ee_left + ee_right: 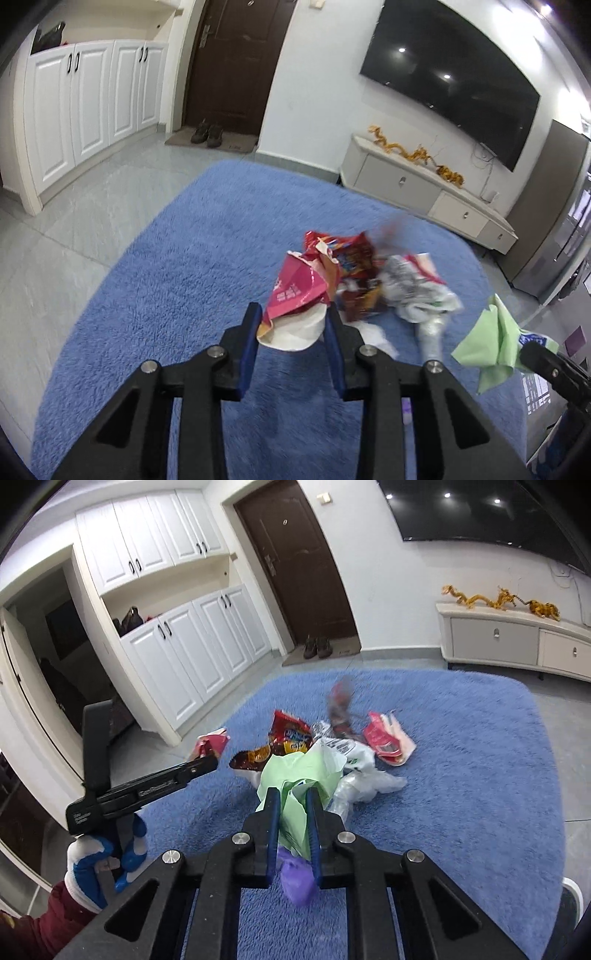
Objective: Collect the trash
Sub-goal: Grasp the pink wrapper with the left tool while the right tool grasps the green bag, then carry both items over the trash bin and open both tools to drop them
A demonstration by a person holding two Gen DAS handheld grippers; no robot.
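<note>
My left gripper (293,314) is shut on a crumpled pink-and-white wrapper (295,291), held just above the blue rug (166,277). Behind it lies a trash pile: a red snack bag (351,254) and a white plastic bag (417,284). My right gripper (293,794) is shut on a light green paper (295,771), with a purple scrap (297,878) under its jaws. The right wrist view shows the left gripper (212,760) at left in a gloved hand (99,856), the pink wrapper (212,744) at its tip. A blurred dark red piece (341,701) shows above the pile.
The rug (461,775) lies on grey tile. A low TV cabinet (424,188) with gold dragon figures stands at the back right under a wall TV (454,81). White cupboards (92,107), a dark door (236,62) and shoes (207,133) on a mat are at the back left.
</note>
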